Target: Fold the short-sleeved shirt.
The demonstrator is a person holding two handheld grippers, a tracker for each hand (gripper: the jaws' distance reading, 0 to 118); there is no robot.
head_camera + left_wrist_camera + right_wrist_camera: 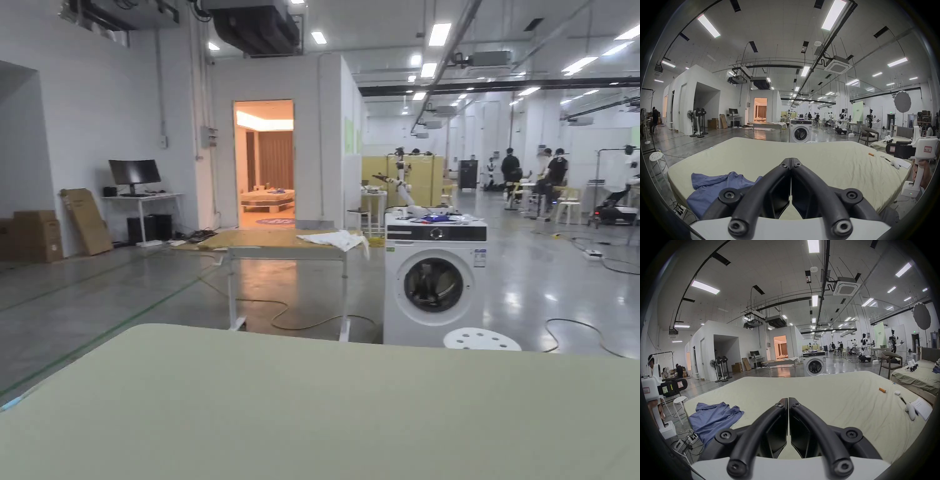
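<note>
A crumpled blue short-sleeved shirt lies at the left corner of a pale green mattress, partly hanging over its edge. In the right gripper view the shirt sits to the left as well. My left gripper hovers above the mattress, jaws pressed together with nothing between them. My right gripper is held the same way, shut and empty, to the right of the shirt. The head view looks over the bare mattress top.
An orange tube, a small white disc, a pen, a white controller and a paper sheet lie on the mattress's right side. A washing machine and white stool stand beyond; cables and power strips lie on the floor at left.
</note>
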